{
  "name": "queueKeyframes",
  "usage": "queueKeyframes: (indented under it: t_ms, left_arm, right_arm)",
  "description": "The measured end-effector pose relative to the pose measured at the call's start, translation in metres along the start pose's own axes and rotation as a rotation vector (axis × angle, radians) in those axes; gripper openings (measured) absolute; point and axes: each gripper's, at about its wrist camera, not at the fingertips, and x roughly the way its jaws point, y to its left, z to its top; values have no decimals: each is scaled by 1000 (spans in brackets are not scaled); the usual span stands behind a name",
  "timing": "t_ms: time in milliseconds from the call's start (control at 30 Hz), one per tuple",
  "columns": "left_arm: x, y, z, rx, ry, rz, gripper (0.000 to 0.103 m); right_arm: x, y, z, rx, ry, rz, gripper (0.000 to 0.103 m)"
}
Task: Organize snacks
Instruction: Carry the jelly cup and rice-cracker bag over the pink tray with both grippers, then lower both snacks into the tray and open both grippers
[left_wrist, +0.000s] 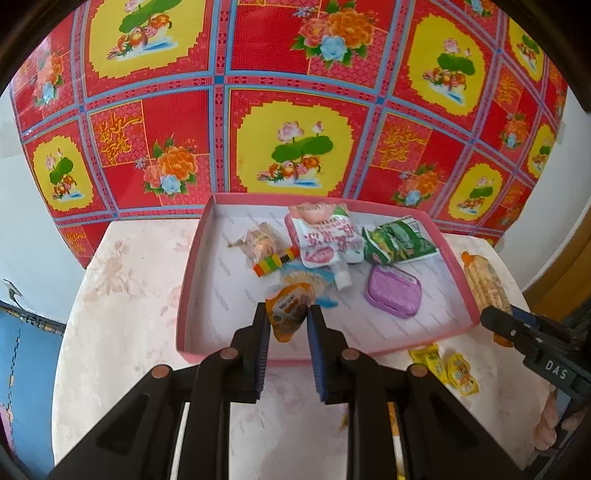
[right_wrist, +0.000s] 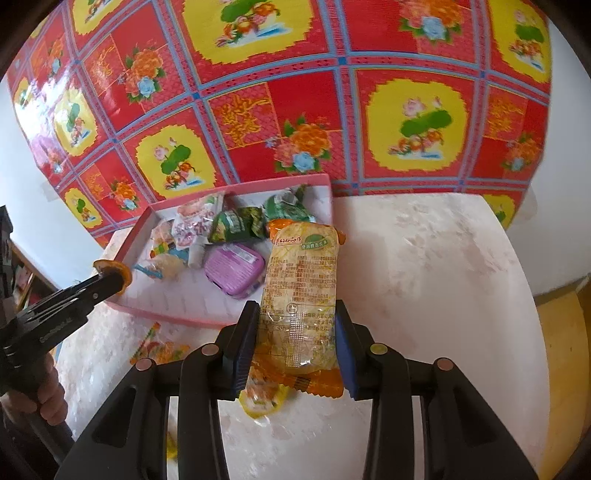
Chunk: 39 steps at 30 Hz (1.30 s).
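A pink tray (left_wrist: 192, 266) sits on the round table and holds several snacks: a white-pink pouch (left_wrist: 325, 240), a green packet (left_wrist: 395, 240), a purple box (left_wrist: 393, 291) and a striped candy roll (left_wrist: 275, 262). My left gripper (left_wrist: 288, 314) is shut on a small orange packet (left_wrist: 290, 310), held over the tray's near part. My right gripper (right_wrist: 295, 314) is shut on a long orange-ended noodle-like snack bag (right_wrist: 301, 288), held above the table by the tray's right edge (right_wrist: 330, 199). The right gripper also shows in the left wrist view (left_wrist: 498, 321).
Small yellow packets (left_wrist: 458, 373) lie on the table in front of the tray. Another yellow packet (right_wrist: 262, 402) and an orange wrapper (right_wrist: 159, 349) lie under my right gripper. A red patterned cloth (left_wrist: 295, 92) hangs behind the table. The table edge curves at right (right_wrist: 532, 295).
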Motion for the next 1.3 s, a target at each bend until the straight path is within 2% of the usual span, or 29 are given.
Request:
queueKeyframes:
  t_ms: [300,667,1233,1300]
  left_arm:
    - [21,4,7,9,14,32,21]
    - [45,15,10,-16,49,60,21]
    - [61,19,20,-28,71,78,21]
    - [63,16,21,-27,77,74,25]
  right_arm:
    - [24,7,17,-10,15,5,40]
    - [46,7,21,-17,45,-3,40]
    - [55,11,25,-28,55,11,40]
    - [53,11,25,-29,48,14,41]
